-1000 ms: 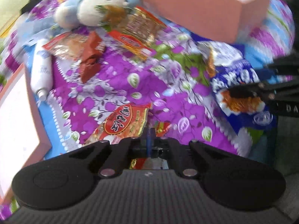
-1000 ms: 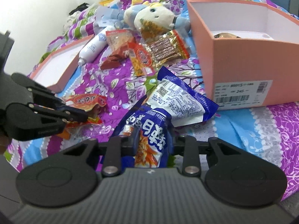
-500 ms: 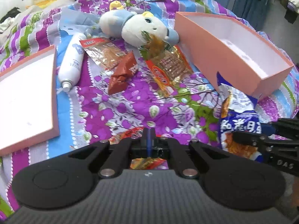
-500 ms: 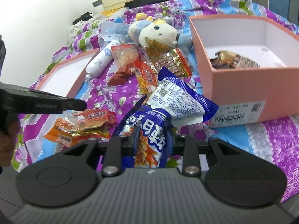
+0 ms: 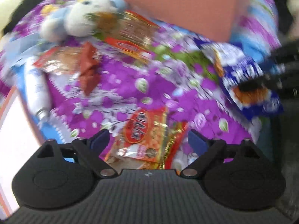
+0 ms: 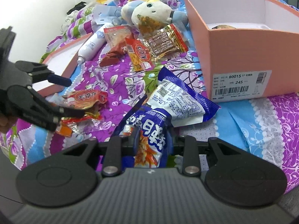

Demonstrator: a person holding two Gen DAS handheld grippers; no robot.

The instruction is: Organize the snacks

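The left gripper has just been opening its jaws – the red snack packet lies loose between them on the purple bedspread. The right gripper squeezes the blue snack bag – just in front of the pink box.

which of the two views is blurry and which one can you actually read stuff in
Left wrist view: motion-smeared, so the plush toy and orange snack packet look streaked. Right wrist view: sharp, the pink box label digits are legible; fisheye bends the edges in both.
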